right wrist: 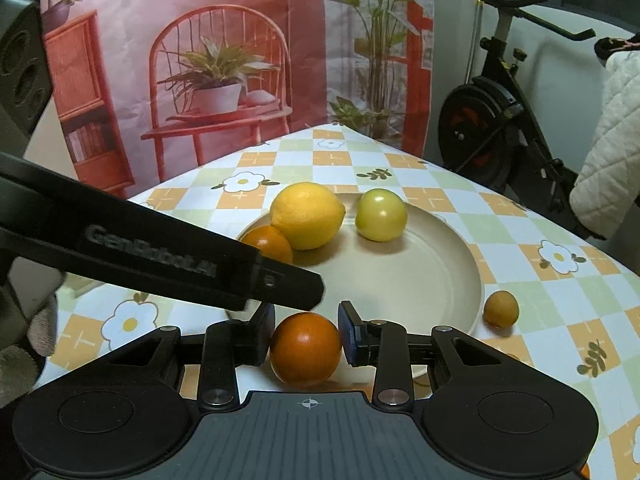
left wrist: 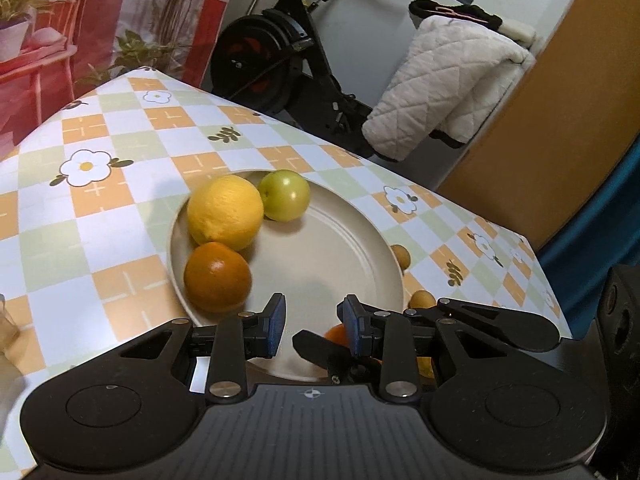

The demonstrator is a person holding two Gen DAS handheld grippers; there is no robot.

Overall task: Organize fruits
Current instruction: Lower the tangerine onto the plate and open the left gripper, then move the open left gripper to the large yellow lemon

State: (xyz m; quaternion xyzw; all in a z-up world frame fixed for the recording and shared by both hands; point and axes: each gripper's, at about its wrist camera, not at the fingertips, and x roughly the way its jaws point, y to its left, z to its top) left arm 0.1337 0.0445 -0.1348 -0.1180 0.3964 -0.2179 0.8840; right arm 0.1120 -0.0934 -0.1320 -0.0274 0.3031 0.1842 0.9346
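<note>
A beige plate (left wrist: 340, 240) (right wrist: 440, 264) sits on the checked flower tablecloth. On it lie a lemon (left wrist: 225, 212) (right wrist: 306, 216), a green fruit (left wrist: 285, 196) (right wrist: 381, 215) and an orange (left wrist: 217, 276) (right wrist: 270, 242). My right gripper (right wrist: 306, 332) is shut on a second orange (right wrist: 306, 348) (left wrist: 335, 334) at the plate's near rim. My left gripper (left wrist: 314, 326) hovers over the plate's near part. Its jaws stand a narrow gap apart with nothing between them. One of its fingers (right wrist: 280, 280) crosses the right wrist view from the left.
Two small tan fruits (left wrist: 401, 256) (left wrist: 422, 300) lie on the cloth right of the plate; one (right wrist: 501, 308) shows in the right wrist view. Behind the table's far edge stand an exercise bike (left wrist: 280, 52) and a white quilted coat (left wrist: 440, 88). A gloved hand (right wrist: 24, 340) is at the left.
</note>
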